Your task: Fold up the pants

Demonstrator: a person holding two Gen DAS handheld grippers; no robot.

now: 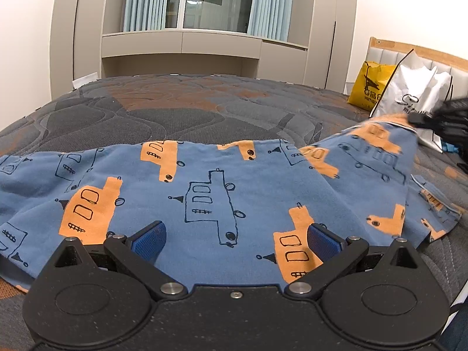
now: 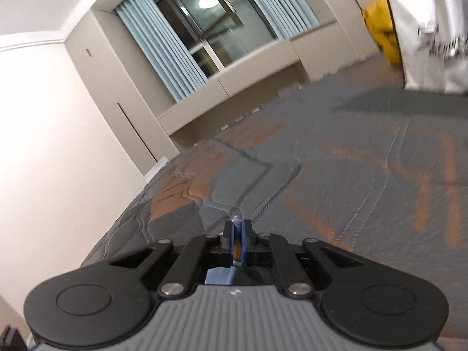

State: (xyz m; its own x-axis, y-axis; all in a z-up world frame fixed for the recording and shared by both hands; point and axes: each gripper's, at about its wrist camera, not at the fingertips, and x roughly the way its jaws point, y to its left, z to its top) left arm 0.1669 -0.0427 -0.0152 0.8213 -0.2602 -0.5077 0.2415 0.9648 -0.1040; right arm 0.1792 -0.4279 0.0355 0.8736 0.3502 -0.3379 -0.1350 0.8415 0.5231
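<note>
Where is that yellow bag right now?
In the left wrist view the yellow bag sits far right on the bed, against the headboard, just behind the white bag.

Your left gripper (image 1: 237, 241): jaws spread wide, blue pads (image 1: 149, 241) well apart, nothing pinched, held low and level. Your right gripper (image 2: 237, 242): jaws closed tight on thin blue fabric edge, tilted sideways, raised; seen in left wrist view at far right (image 1: 421, 120), blurred.

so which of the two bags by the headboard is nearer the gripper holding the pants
The white crinkled plastic bag, right behind the right hand-held gripper; the yellow plastic bag sits farther back.
</note>
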